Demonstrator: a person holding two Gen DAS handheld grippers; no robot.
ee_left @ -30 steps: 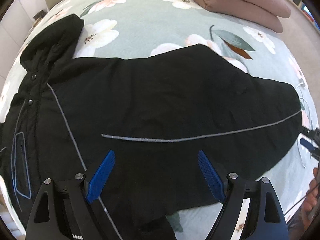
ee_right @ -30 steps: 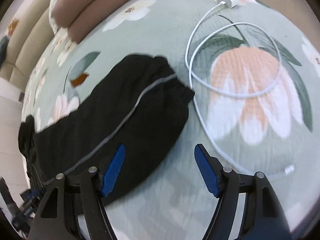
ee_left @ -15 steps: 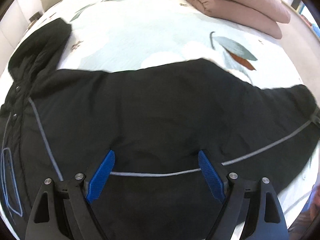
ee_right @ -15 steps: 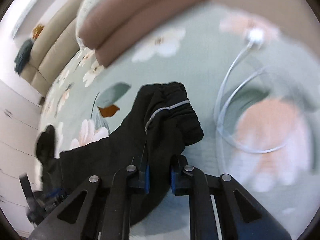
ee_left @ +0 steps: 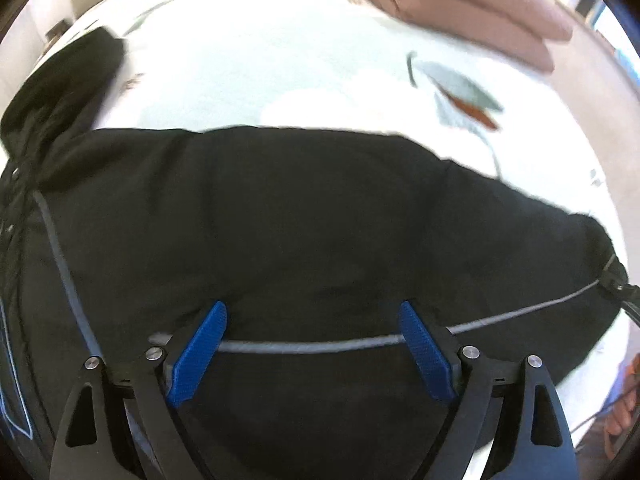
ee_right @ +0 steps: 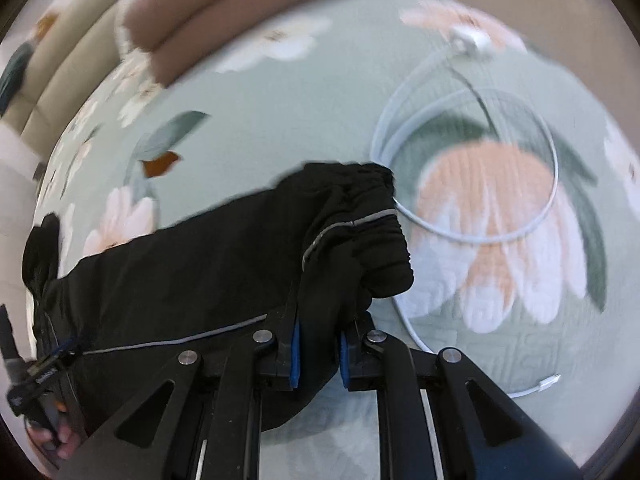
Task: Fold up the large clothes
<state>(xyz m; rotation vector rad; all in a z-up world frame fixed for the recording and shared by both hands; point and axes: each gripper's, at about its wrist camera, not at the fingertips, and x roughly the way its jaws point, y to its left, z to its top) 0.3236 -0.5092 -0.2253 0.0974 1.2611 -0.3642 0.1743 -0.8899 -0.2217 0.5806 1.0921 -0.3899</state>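
Observation:
A large black jacket (ee_left: 304, 232) with grey piping lies spread on a floral bedspread (ee_left: 248, 68). Its hood (ee_left: 68, 80) is at the far left. My left gripper (ee_left: 312, 320) is open, low over the sleeve's upper part, with the grey piping running between its blue fingers. My right gripper (ee_right: 318, 344) is shut on the jacket's sleeve (ee_right: 344, 232) near the gathered cuff and holds it lifted off the bed. The right gripper also shows at the far right edge of the left wrist view (ee_left: 622, 292).
A white charger cable (ee_right: 472, 152) with its plug (ee_right: 468, 42) lies coiled on the bed just right of the cuff. Folded brown bedding (ee_left: 460, 8) lies at the far side of the bed. The beige headboard (ee_right: 52, 92) is at the left.
My right gripper closed on the sleeve near the cuff and lifted it. My left gripper moved forward and lower over the sleeve, staying open.

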